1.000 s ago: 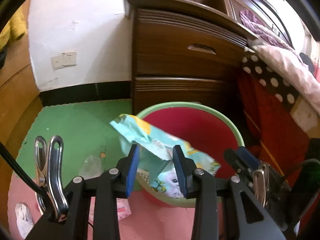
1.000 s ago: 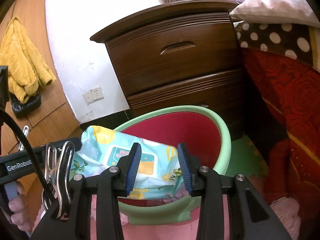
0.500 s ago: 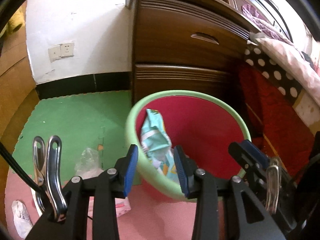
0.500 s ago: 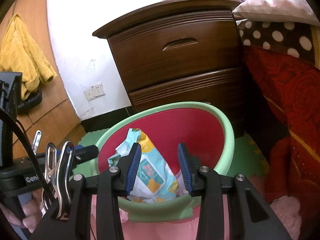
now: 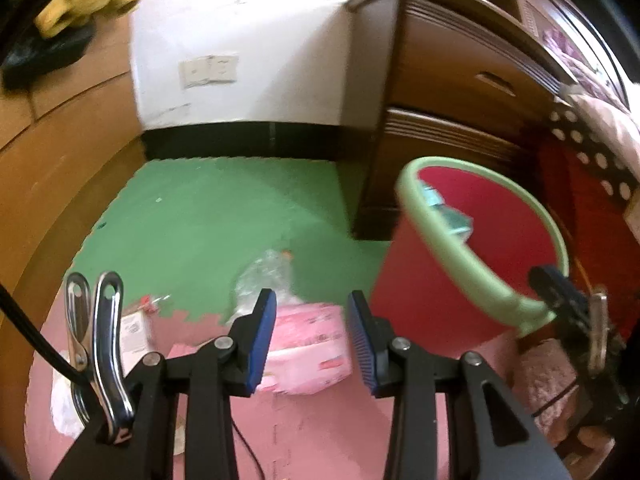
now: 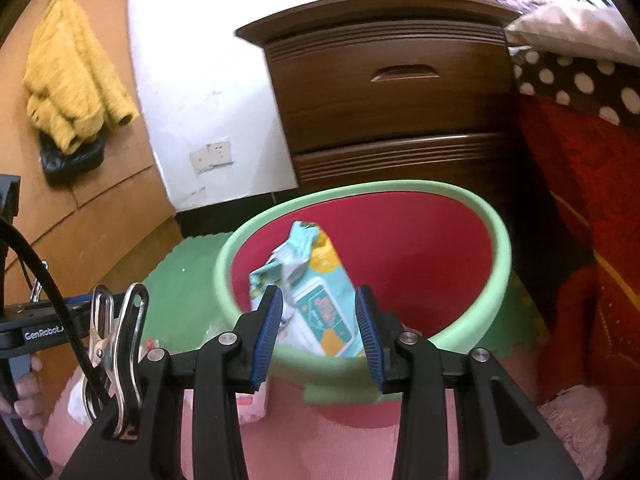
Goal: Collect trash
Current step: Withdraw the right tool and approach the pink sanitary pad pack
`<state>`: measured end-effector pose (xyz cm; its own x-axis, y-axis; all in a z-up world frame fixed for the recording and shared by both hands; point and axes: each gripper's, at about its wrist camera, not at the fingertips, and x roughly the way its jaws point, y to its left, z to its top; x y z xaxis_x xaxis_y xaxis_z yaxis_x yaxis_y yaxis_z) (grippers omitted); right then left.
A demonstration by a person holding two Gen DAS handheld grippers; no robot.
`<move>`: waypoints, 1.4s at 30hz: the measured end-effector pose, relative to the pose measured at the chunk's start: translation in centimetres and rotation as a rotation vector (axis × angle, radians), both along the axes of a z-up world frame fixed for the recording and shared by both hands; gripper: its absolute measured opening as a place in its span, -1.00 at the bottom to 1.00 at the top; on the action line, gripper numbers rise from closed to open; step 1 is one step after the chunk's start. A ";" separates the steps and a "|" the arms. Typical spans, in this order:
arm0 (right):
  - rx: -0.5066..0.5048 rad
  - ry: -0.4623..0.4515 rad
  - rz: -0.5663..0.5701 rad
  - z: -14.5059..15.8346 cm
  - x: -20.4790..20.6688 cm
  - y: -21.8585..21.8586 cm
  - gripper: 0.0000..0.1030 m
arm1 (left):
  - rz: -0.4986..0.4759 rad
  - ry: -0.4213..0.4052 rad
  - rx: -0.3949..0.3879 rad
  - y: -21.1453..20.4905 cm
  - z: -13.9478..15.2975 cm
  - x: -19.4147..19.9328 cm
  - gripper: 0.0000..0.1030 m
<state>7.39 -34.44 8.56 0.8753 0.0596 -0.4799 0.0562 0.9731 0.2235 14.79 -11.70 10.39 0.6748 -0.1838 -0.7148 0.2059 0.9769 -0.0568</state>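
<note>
Left gripper (image 5: 308, 336) open, empty, aimed at pink packet (image 5: 308, 350); risks sliding it along floor; right gripper (image 6: 318, 332) open near bin (image 6: 502, 248); could tip it.

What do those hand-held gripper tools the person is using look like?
Each hand-held gripper is matt black with two fingers faced in ribbed blue pads, silver screws at the joints, a shiny metal spring clip and a black cable. One body carries white GenRobot lettering.
</note>
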 end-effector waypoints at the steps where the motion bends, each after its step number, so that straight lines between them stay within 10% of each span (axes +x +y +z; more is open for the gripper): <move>1: -0.010 0.003 0.009 0.0 -0.1 0.5 -0.25 | 0.009 0.003 0.000 0.6 -0.3 -0.1 -0.26; 21: -0.062 0.062 0.121 -2.2 -2.8 9.2 -0.25 | 0.067 0.133 -0.017 6.4 -9.5 1.8 -0.26; 42: -0.085 0.308 0.130 -13.5 4.3 13.6 -0.25 | 0.005 0.230 -0.088 7.2 -17.6 5.7 -0.07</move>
<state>11.68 -20.86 -4.94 0.6761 0.1099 -0.7286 -0.0175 0.9909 0.1331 20.46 -4.47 -7.18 0.4968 -0.2492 -0.8313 0.1734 0.9671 -0.1863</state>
